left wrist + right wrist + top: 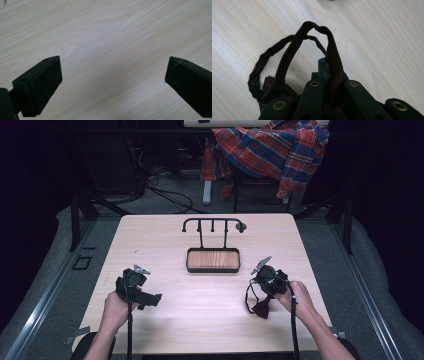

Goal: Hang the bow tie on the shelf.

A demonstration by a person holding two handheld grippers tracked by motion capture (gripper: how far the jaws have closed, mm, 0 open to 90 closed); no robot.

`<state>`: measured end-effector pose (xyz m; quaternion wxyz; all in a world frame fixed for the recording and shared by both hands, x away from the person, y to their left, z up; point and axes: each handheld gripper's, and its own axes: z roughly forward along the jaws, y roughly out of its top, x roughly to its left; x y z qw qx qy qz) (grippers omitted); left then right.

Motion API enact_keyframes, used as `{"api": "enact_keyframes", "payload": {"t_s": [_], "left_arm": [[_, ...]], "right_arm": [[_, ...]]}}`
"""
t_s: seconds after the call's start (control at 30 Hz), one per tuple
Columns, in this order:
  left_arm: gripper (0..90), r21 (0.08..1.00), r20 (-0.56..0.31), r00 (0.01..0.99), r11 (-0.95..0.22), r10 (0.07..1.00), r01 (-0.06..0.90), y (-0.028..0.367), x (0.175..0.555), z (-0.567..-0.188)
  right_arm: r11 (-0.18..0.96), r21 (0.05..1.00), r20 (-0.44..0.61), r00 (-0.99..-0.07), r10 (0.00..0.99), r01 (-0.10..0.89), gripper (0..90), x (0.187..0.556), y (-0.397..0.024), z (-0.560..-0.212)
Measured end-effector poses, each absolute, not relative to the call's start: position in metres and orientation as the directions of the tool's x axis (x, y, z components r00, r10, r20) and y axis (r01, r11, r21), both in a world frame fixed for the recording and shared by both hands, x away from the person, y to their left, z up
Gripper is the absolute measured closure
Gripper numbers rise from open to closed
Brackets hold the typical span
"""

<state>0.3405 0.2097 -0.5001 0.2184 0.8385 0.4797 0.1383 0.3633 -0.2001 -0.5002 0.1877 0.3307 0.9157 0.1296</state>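
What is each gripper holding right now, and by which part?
Right gripper is shut on a dark red strap of a small bag. Left gripper holds nothing.

A small dark maroon fabric pouch with long strap handles (pixel 261 307) hangs at the right side of the light wooden table, near its front edge; its body is gathered into a fan-shaped bunch that flares downward, its lower end at or just above the tabletop; two narrow straps of the same dark red cloth (pixel 287 60) rise from the bunch; one arches up in a tall loop and runs down between closed black jaws; the other curves out to the side in a slack, lower loop.
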Motion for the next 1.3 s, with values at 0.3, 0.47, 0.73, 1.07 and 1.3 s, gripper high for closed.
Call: {"api": "enact_keyframes", "payload": {"t_s": [0.3, 0.47, 0.73, 1.07, 1.3], "left_arm": [[1.1, 0.501, 0.023, 0.5, -0.442, 0.866, 0.744, 0.21, 0.34, -0.5], [1.1, 0.499, 0.024, 0.503, -0.446, 0.864, 0.743, 0.209, 0.341, -0.501], [1.1, 0.496, 0.026, 0.501, -0.447, 0.865, 0.745, 0.21, 0.34, -0.5], [1.1, 0.493, 0.03, 0.505, -0.452, 0.863, 0.743, 0.21, 0.34, -0.5], [0.8, 0.518, 0.037, 0.503, -0.447, 0.864, 0.73, 0.21, 0.339, -0.499]], "right_arm": [[0.708, 0.425, -0.258, -0.674, 0.692, 0.564, 89.7, 0.361, -0.204, -0.489], [0.69, 0.463, -0.27, -0.654, 0.707, 0.556, 89.7, 0.36, -0.206, -0.483], [0.693, 0.49, -0.296, -0.647, 0.703, 0.529, 89.7, 0.359, -0.204, -0.475], [0.681, 0.516, -0.294, -0.639, 0.711, 0.52, 89.7, 0.36, -0.201, -0.467], [0.667, 0.543, -0.28, -0.639, 0.716, 0.51, 89.7, 0.362, -0.198, -0.461]]}}
